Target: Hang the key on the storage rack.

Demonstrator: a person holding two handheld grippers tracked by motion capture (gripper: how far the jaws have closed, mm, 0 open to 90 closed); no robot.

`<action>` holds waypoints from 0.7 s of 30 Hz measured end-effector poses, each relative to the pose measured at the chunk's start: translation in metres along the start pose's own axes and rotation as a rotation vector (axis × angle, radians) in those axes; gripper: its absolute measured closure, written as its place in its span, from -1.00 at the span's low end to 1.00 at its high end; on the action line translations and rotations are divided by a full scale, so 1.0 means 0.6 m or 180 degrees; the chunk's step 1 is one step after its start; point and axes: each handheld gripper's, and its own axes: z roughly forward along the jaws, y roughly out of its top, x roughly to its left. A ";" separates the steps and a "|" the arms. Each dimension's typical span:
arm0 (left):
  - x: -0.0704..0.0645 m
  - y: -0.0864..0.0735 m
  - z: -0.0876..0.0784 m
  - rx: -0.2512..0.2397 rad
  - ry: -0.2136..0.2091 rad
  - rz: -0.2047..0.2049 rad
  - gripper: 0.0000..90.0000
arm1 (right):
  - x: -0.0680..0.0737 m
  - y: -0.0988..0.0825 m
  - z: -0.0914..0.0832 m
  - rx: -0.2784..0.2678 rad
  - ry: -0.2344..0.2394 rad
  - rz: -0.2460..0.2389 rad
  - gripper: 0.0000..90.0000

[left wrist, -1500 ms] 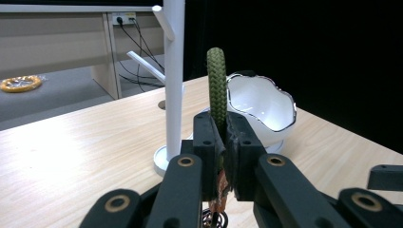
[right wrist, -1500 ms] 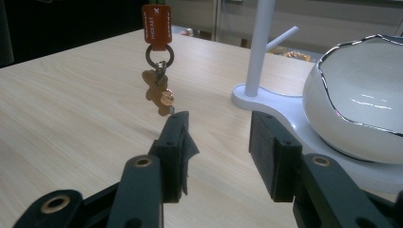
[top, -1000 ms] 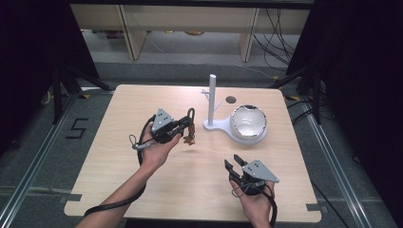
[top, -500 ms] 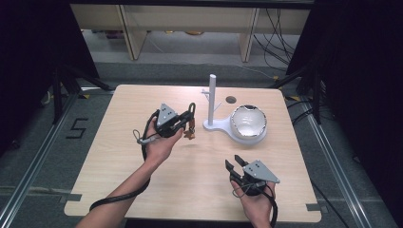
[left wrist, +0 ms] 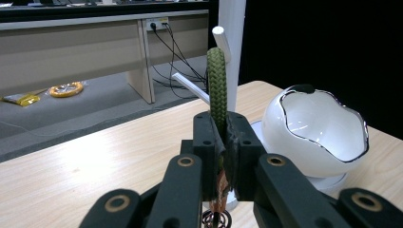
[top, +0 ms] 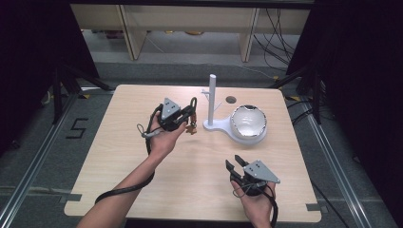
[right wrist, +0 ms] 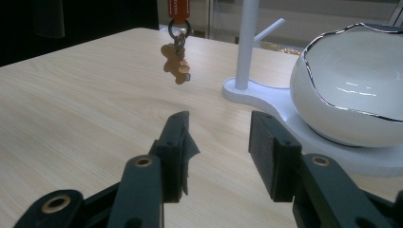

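So the green braided loop [left wrist: 218,85] of a keychain is pinched tight between the jaws of the left gripper [top: 189,115], held just left of the white stand [top: 212,102]. The little gingerbread charm [right wrist: 176,65] is seen dangling clear of the table [top: 114,142], but the strap above it is cut off at the frame edge. The stand's base is half hidden behind the white bowl [top: 248,121]. The right gripper [top: 237,165] is parked well in front of the stand, jaws spread wide, nothing held.
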 end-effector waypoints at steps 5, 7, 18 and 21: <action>0.003 0.004 0.007 0.0013 0.0021 0.0005 0.85 | -0.001 -0.001 0.002 -0.0056 0.0037 0.0018 0.32; 0.003 0.005 0.010 0.0017 0.0035 -0.0005 0.85 | 0.003 -0.001 0.001 -0.0043 0.0018 0.0078 0.32; 0.005 0.014 0.027 0.0033 0.0090 0.0014 0.85 | -0.003 -0.001 0.001 -0.0026 0.0012 -0.0013 0.32; 0.006 0.017 0.030 0.0038 0.0104 0.0025 0.85 | -0.003 -0.001 0.000 -0.0018 -0.0004 -0.0023 0.32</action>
